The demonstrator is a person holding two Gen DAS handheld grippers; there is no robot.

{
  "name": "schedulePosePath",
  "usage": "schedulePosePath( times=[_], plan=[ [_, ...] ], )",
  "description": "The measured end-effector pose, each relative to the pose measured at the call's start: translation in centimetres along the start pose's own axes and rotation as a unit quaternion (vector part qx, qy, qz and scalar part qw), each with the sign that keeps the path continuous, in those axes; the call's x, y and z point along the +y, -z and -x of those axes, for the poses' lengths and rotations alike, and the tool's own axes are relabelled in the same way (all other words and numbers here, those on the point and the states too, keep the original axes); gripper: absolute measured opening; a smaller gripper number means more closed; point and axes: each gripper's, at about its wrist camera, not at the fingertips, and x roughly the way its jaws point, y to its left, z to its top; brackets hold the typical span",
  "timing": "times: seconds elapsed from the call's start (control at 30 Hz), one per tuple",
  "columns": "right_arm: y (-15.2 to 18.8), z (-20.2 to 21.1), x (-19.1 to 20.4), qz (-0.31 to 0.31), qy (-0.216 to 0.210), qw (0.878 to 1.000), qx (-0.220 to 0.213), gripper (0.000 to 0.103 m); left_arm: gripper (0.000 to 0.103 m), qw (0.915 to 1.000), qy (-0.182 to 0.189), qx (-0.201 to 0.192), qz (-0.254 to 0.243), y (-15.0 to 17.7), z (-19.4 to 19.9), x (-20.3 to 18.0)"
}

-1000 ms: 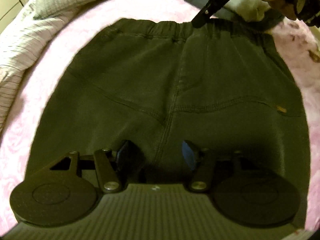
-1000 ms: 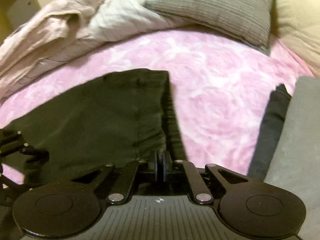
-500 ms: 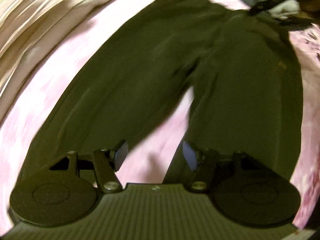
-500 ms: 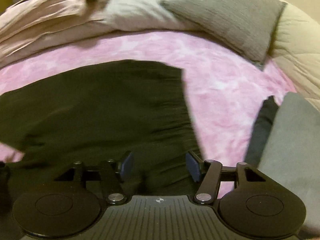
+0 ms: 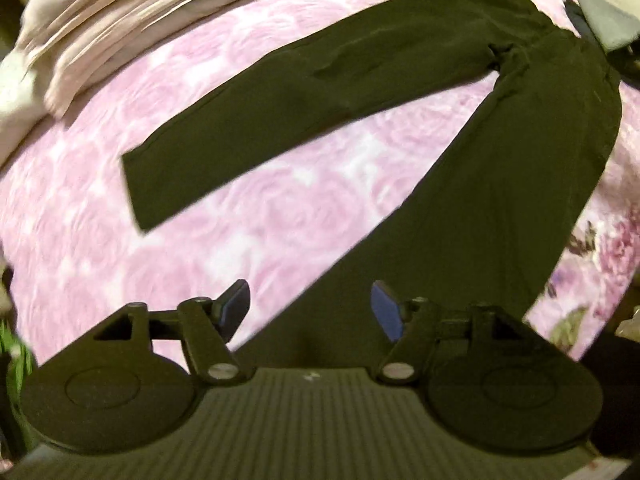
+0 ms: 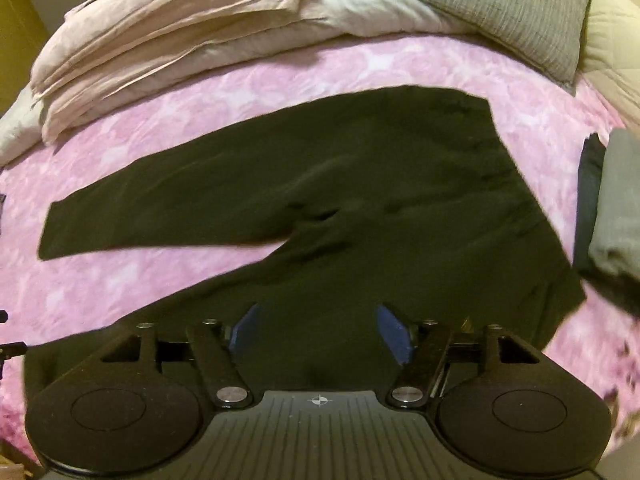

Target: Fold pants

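Dark olive pants (image 5: 460, 184) lie flat on a pink bedspread, legs spread in a V. In the left wrist view one leg runs up-left and the other comes down to my left gripper (image 5: 310, 314), which hangs open over that leg's lower end. In the right wrist view the pants (image 6: 320, 184) show with the waistband at the right. My right gripper (image 6: 320, 334) is open above the seat of the pants, near the waist, with nothing between its fingers.
The pink floral bedspread (image 6: 400, 68) covers the bed. A pile of pinkish bedding (image 6: 168, 28) and a grey pillow (image 6: 512, 12) lie along the far side. Folded dark and grey clothes (image 6: 612, 208) sit to the right of the waistband.
The right gripper has opened and let go of the waistband. Both grippers have pulled back, the left from the seat down to the leg end, so the whole pants now show.
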Motion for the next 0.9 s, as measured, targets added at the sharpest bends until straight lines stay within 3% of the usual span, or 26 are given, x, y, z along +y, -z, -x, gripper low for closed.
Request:
schedulePosePath(
  times=[0.17,0.33,0.73,0.9],
  plan=[
    [1.1,2.3,3.6,0.016,0.005,0.999,0.033,0.071,0.072,0.9992,0.012,-0.008,0.038,2.7,3.0,0.8],
    [1.8,3.5,4.9,0.047,0.013,0.998,0.048,0.072,0.082,0.9974,0.000,-0.034,0.064,3.1,5.8,-1.2],
    [3.2,5.2,1.2,0.142,-0.034,0.988,0.052,0.072,0.102,0.9890,-0.043,-0.036,0.137,3.4,9.0,-9.3],
    [4.1,5.8,-0.5,0.159,-0.038,0.985,0.052,0.072,0.102,0.9855,-0.045,-0.016,0.163,3.7,9.5,-10.8]
  ],
)
